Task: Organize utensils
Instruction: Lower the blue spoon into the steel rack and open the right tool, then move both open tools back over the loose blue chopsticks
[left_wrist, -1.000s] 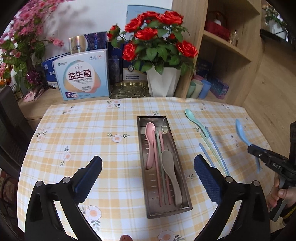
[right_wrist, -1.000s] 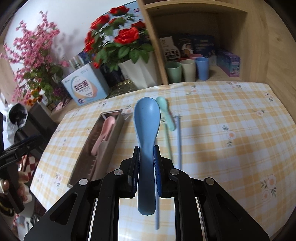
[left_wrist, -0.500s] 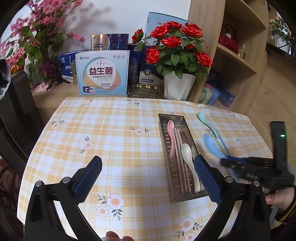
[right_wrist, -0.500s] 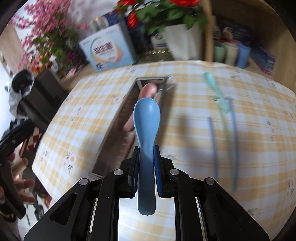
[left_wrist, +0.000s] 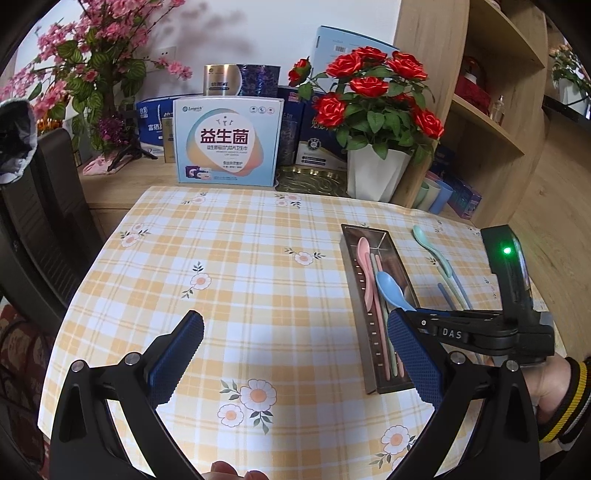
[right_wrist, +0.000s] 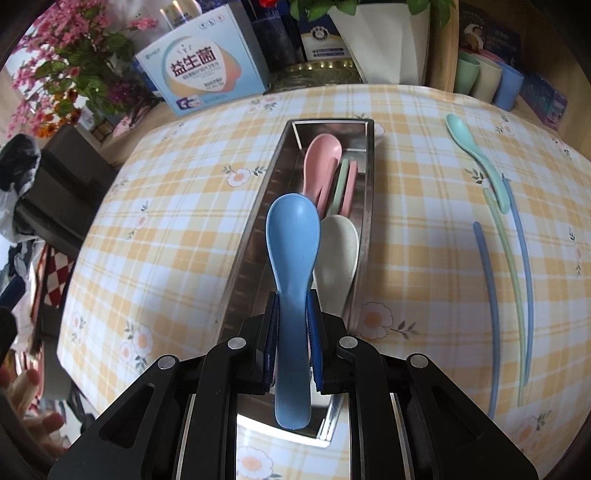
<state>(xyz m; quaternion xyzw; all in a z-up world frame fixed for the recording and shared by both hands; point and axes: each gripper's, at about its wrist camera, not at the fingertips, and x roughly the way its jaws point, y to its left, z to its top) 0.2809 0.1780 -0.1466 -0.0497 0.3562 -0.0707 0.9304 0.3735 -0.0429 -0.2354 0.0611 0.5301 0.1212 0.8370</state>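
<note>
A wooden shelf unit and a row of boxes are backing a worktop that is wearing a yellow checked cloth with daisies. A white pot of red roses is standing at the far edge beside a pale blue box with Chinese lettering, pink blossoms are leaning in from the far left, and three cups are sitting on the lowest shelf. A long metal tray is lying lengthwise on the cloth, holding a pink spoon, a cream spoon and some pink and green chopsticks. To the right of the tray, well apart from it, a mint spoon and loose blue and green chopsticks are lying on the cloth. The right hand-held gripper is clenching the handle of a blue spoon, holding its bowl over the tray, above the cream spoon and just short of the pink one; whether it is touching anything below cannot be told. The left hand-held gripper is hanging released over bare cloth to the left of the tray, its blue pads spread wide around nothing. Compared with half a second ago, the blue spoon has come from the tray's right side to directly over it, and the left wrist view has swung further left, so the tray is now sitting far to its right.
</note>
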